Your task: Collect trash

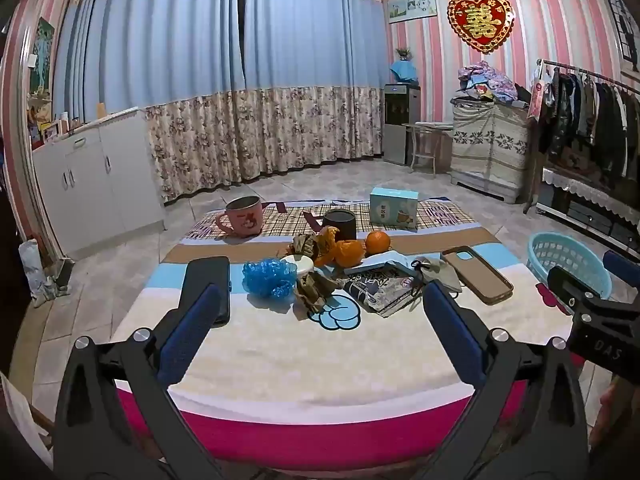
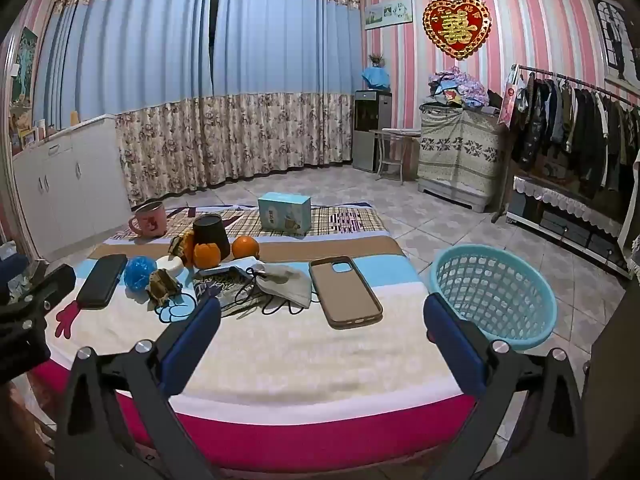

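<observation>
A crumpled blue plastic wad (image 1: pixel 269 278) (image 2: pixel 139 273), a crumpled brown wrapper (image 1: pixel 314 291) (image 2: pixel 162 287), orange peel (image 1: pixel 326 245) (image 2: pixel 185 245) and a torn dark wrapper (image 1: pixel 380 289) (image 2: pixel 224 285) lie mid-table. A light blue mesh basket (image 2: pixel 494 295) (image 1: pixel 568 261) stands on the floor to the table's right. My left gripper (image 1: pixel 320 316) is open and empty above the table's near edge. My right gripper (image 2: pixel 322 322) is open and empty, near the brown phone case.
On the cloth-covered table (image 1: pixel 300 364) are a black case (image 1: pixel 210 288), a brown phone case (image 2: pixel 345 291), a grey mask (image 2: pixel 285 283), two oranges (image 1: pixel 377 242), a white lid (image 1: pixel 298 264), a black cup (image 1: pixel 339 224), a pink mug (image 1: pixel 242 217) and a blue box (image 1: pixel 394 207).
</observation>
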The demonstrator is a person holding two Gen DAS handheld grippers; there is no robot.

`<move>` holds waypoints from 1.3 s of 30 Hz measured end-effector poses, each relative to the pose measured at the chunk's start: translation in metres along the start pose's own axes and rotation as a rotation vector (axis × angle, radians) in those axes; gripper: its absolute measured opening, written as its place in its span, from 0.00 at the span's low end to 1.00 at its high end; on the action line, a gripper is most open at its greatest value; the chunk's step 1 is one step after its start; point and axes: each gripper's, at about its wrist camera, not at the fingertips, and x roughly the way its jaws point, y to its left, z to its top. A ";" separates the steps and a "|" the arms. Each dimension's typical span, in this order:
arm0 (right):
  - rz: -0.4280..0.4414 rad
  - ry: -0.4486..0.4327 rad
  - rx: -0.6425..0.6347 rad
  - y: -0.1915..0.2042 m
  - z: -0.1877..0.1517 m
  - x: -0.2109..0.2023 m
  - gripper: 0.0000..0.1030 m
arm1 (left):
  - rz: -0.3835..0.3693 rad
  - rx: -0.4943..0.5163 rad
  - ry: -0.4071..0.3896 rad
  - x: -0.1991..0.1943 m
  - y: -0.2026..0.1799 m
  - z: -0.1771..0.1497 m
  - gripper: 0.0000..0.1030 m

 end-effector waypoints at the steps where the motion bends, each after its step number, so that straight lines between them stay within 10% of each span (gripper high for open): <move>1: 0.000 0.004 0.000 0.000 0.000 0.000 0.96 | 0.001 0.001 -0.001 0.000 0.000 0.000 0.95; 39: 0.000 -0.016 -0.002 0.005 0.003 -0.005 0.96 | 0.016 0.012 -0.019 -0.005 0.003 0.006 0.95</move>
